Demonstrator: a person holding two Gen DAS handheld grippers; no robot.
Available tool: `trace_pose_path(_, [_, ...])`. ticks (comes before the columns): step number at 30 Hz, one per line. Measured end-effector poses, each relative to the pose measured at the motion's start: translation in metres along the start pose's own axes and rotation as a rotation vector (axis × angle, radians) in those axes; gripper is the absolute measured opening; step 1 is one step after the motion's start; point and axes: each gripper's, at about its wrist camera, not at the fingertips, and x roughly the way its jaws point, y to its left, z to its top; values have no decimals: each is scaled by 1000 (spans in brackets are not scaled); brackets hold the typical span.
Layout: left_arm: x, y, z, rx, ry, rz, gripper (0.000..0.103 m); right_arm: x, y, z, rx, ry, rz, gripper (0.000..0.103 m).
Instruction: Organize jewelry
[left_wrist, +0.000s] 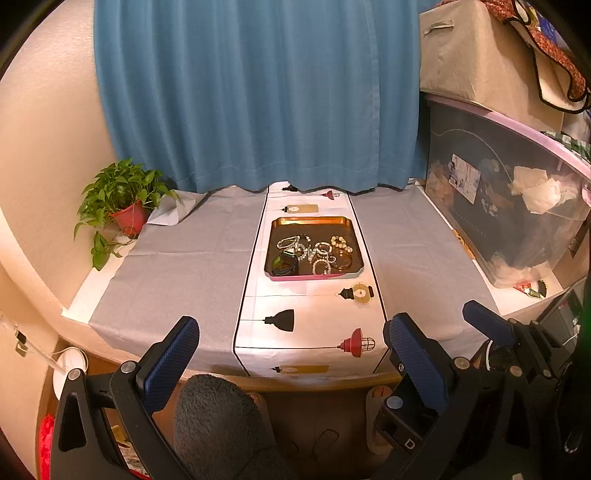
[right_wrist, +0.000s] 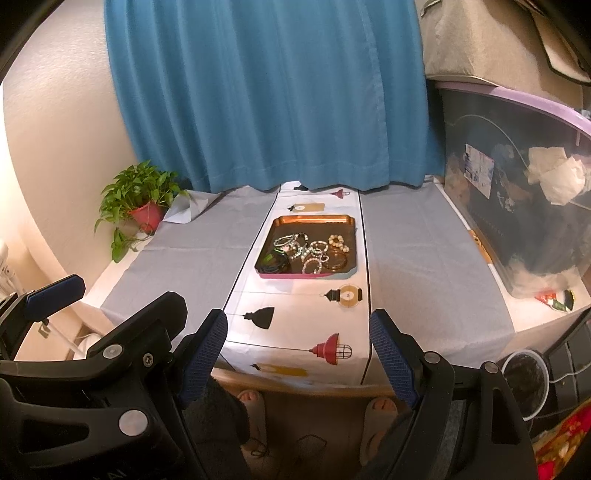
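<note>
Over on the far left, at about ten o'clock from the table's middle, a potted plant in a red pot sits against the cream wall, its leaves spilling down past the table edge. A grey cloth covers the table, and behind it all hangs a blue curtain.

Now the left gripper hovers short of the near table edge, at roughly six o'clock from the tray, its blue-padded jaws standing wide apart with nothing between them.

Centre stage: a white runner printed with lamps runs down the middle of the table, and on it, toward twelve o'clock, lies the tray with its copper rim. There's the jewelry, all of it inside the tray: pale beaded bracelets heaped in the middle, a dark green bangle at the tray's seven o'clock corner, an amber bangle at four o'clock.

Just beside the left tool, the right gripper also hangs back off the near edge, jaws spread wide and empty, well apart from the tray.

Below, slippered feet show under the table edge.

Far right, at two o'clock, a big clear storage bin with a lilac lid stands on the table, a beige fabric box stacked on top.
</note>
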Motion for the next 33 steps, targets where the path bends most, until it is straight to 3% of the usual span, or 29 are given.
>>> trace_pose_path(33, [-1,1,-2,-13,13,-12,103,-4,3,-4,-11,4,-1,80])
